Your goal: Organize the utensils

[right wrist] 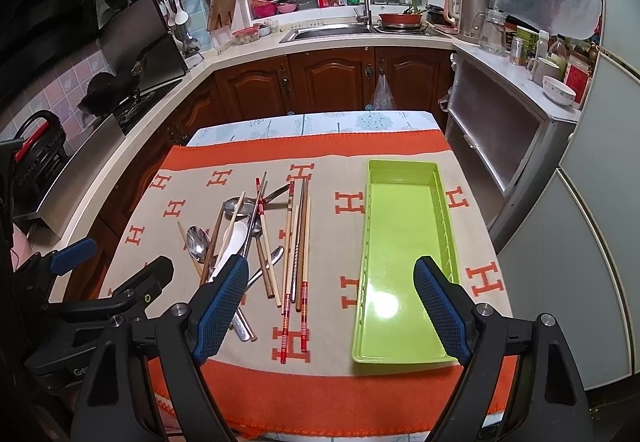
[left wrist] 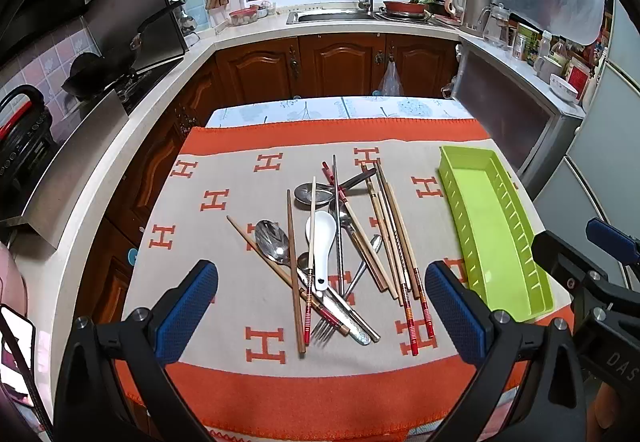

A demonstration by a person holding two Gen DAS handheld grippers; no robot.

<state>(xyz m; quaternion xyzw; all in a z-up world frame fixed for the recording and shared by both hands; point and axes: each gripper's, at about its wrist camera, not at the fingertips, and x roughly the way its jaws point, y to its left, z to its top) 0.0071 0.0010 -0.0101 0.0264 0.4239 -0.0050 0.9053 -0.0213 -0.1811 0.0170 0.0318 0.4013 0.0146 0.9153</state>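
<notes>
A heap of utensils lies mid-cloth: wooden and red-banded chopsticks (left wrist: 400, 242), a white ceramic spoon (left wrist: 321, 238), steel spoons (left wrist: 272, 238) and a fork (left wrist: 324, 328). An empty lime-green plastic tray (left wrist: 492, 226) stands to their right. My left gripper (left wrist: 320, 310) hovers open over the near end of the heap, holding nothing. In the right wrist view my right gripper (right wrist: 332, 306) is open above the near-left part of the tray (right wrist: 400, 242), with the chopsticks (right wrist: 296, 242) and white spoon (right wrist: 232, 242) just to its left.
The table carries an orange and beige cloth (left wrist: 240, 210) with H marks. Beyond it runs a kitchen counter with a sink (left wrist: 332, 16), wooden cabinets (left wrist: 340, 62), a stove with a wok (left wrist: 92, 74) at left, and a fridge (right wrist: 592, 202) at right.
</notes>
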